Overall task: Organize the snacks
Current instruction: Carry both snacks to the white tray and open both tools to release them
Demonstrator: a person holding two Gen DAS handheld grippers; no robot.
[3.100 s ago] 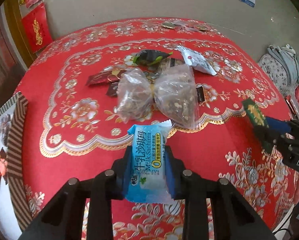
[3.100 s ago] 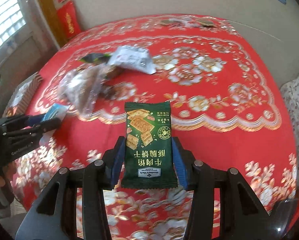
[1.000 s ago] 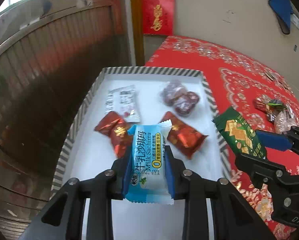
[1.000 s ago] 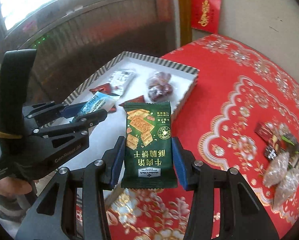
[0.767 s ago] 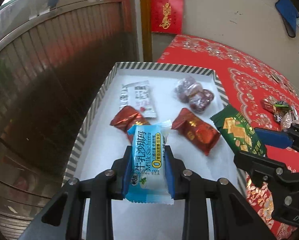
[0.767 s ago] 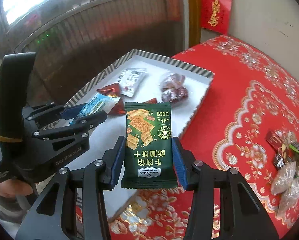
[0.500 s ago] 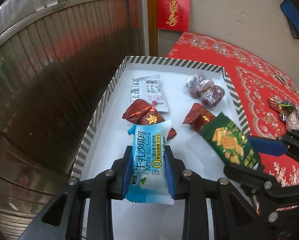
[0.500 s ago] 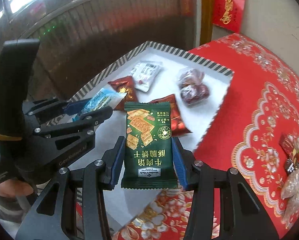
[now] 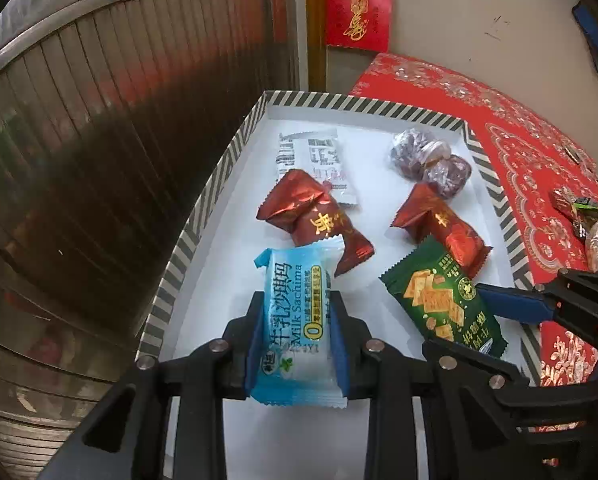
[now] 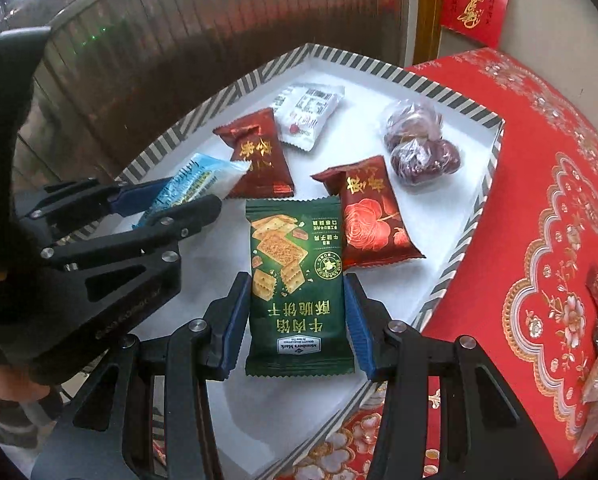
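Two packets now over tray, carried across from worktop.

Left wrist: left hand-held gripper [image 9: 295, 320] clamped on blue sachima packet [image 9: 295, 316], above striped tray [image 9: 203, 216].

Right wrist: right hand-held gripper [image 10: 297, 316] pinching green cracker packet [image 10: 297, 284], over same tray; release likely next.

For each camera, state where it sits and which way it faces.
Left wrist: rides the left hand-held gripper, looking down along its fingers at the striped tray; it clamps the blue sachima pack. The right hand-held gripper intrudes from the right.
Right wrist: rides the right hand-held gripper, facing the tray from the red tablecloth side; it clamps the green biscuit pack. A hand shows lower left.
Shared: tray, both packs, both grippers.
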